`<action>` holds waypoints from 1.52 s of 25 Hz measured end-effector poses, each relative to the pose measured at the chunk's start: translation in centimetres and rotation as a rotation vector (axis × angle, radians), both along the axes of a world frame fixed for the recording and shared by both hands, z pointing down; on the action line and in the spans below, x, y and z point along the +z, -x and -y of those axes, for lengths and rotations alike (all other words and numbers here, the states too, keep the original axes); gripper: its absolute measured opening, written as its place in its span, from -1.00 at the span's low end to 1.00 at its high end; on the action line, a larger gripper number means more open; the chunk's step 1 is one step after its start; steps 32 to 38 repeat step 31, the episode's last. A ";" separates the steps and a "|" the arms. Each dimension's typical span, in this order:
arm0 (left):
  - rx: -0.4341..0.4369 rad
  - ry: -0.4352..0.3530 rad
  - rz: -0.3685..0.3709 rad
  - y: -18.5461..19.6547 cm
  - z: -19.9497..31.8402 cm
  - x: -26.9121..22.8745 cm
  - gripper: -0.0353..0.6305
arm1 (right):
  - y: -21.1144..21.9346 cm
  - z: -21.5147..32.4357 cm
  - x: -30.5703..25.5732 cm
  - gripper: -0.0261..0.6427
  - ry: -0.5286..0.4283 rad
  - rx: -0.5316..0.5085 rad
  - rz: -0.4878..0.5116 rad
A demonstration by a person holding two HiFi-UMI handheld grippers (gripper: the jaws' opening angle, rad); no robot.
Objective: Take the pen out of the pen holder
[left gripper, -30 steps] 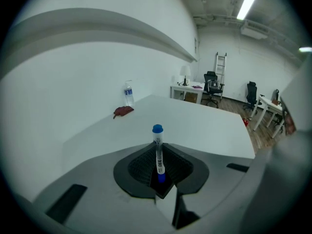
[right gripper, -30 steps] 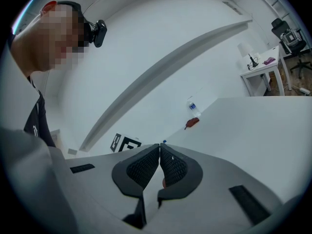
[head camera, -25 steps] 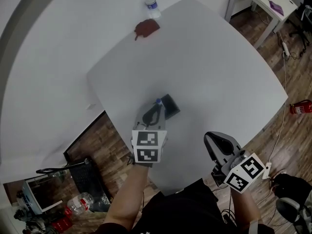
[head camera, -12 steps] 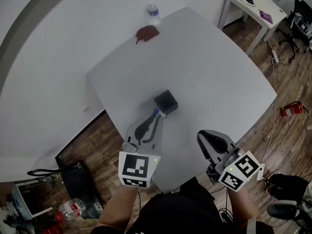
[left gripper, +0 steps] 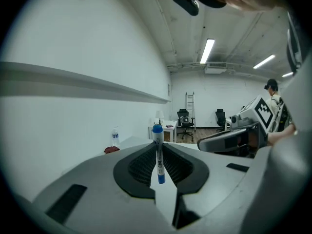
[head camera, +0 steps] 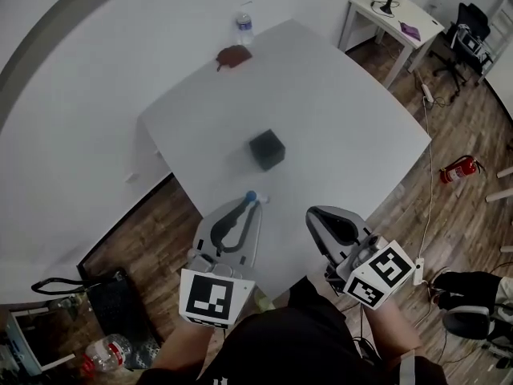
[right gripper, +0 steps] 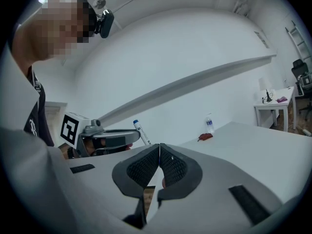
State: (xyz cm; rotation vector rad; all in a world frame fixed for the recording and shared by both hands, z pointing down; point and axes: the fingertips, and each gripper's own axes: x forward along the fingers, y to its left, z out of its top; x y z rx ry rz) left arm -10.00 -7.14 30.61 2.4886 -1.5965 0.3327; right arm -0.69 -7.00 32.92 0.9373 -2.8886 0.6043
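The black cube pen holder (head camera: 266, 149) stands alone on the white table (head camera: 345, 111). My left gripper (head camera: 251, 202) hangs near the table's front edge, short of the holder, shut on a white pen with a blue cap (head camera: 251, 196). In the left gripper view the pen (left gripper: 158, 152) stands upright between the pads of that gripper (left gripper: 159, 165), clear of the holder. My right gripper (head camera: 313, 214) is beside it to the right, shut with nothing in it (right gripper: 159, 155). From the right gripper view the pen (right gripper: 142, 132) pokes up from the left gripper.
A water bottle (head camera: 244, 27) and a dark red object (head camera: 232, 55) sit at the table's far corner. A small white desk (head camera: 393, 14), an office chair (head camera: 466, 37) and a fire extinguisher (head camera: 457, 168) are off to the right on the wooden floor.
My left gripper has drawn back toward the person with the pen, which came out of the holder. The holder now stands apart from it. The right gripper has hardly moved.
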 end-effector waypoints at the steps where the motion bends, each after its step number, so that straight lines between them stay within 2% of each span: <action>1: 0.006 -0.008 -0.003 0.1 -0.9 -0.3 -0.76 | 0.3 -0.8 -0.4 -0.88 -0.011 0.002 0.001; 9: 0.028 -0.060 -0.029 0.8 -6.6 -2.4 -0.76 | 1.7 -5.8 -3.0 -0.88 -0.096 0.023 -0.045; 17: 0.032 -0.104 -0.031 2.4 -10.1 -3.4 -0.76 | 3.5 -9.0 -3.8 -0.88 -0.142 0.023 -0.061; 38: 0.034 -0.120 -0.031 2.7 -11.5 -4.1 -0.76 | 4.3 -10.6 -4.6 -0.88 -0.161 0.011 -0.070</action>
